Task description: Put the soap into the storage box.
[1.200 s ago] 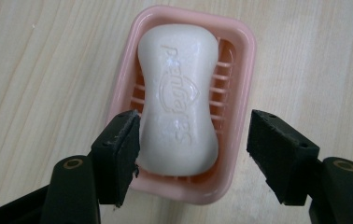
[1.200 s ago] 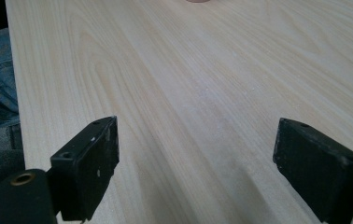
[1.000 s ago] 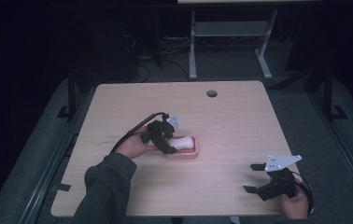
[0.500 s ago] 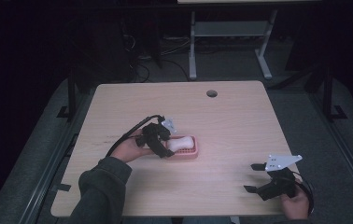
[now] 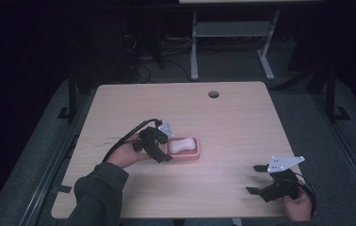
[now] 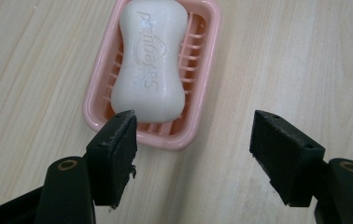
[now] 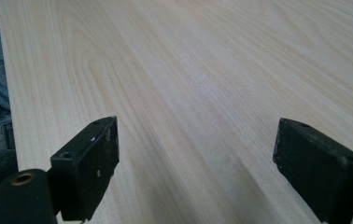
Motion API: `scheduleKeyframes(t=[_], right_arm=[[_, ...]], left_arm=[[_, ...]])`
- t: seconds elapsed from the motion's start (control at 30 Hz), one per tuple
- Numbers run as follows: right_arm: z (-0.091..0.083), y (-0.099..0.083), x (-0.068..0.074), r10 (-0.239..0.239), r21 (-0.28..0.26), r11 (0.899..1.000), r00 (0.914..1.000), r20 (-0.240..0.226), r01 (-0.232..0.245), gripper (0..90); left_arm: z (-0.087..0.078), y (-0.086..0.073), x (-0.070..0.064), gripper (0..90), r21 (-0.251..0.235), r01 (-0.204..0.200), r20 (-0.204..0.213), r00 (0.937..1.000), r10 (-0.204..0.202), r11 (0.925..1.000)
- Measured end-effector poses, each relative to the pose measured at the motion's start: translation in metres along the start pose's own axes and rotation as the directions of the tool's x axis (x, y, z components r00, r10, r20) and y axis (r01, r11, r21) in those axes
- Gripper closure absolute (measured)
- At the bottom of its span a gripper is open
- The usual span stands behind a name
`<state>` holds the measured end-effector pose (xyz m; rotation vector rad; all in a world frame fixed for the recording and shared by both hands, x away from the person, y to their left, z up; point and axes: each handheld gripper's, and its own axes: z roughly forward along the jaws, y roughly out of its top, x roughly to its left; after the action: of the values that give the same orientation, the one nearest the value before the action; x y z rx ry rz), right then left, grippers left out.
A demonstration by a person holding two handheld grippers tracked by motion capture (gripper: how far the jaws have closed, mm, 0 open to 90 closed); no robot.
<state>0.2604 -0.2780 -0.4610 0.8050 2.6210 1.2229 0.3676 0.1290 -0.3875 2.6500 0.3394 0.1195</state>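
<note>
- High view: we hold the left hand-held gripper (image 5: 163, 150) at the near short end of the pink soap dish (image 5: 194, 153), its jaws spread and empty, likely placed there so it can go for the soap or the dish next.
- Left gripper view: the white soap bar (image 6: 151, 60) lies lengthwise in the dish, just ahead of the left jaw; the right jaw stands over bare table (image 6: 286, 65), so the hand-held gripper sits off-centre from the bar.
- We park the right hand-held gripper (image 5: 256, 179) well apart at the table's near edge, jaws wide open, holding nothing, likely kept clear of the work.
</note>
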Motion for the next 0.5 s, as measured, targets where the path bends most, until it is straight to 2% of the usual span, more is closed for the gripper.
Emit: scheduleKeyframes(t=[0.5], right_arm=[[0.001,-0.001,-0.001,0.007,0.005,1.0,1.0,0.003,-0.007,14.0]], left_arm=[[-0.006,-0.016,-0.008,30.8,-0.006,0.006,-0.009,0.9999,-0.006,1.0]])
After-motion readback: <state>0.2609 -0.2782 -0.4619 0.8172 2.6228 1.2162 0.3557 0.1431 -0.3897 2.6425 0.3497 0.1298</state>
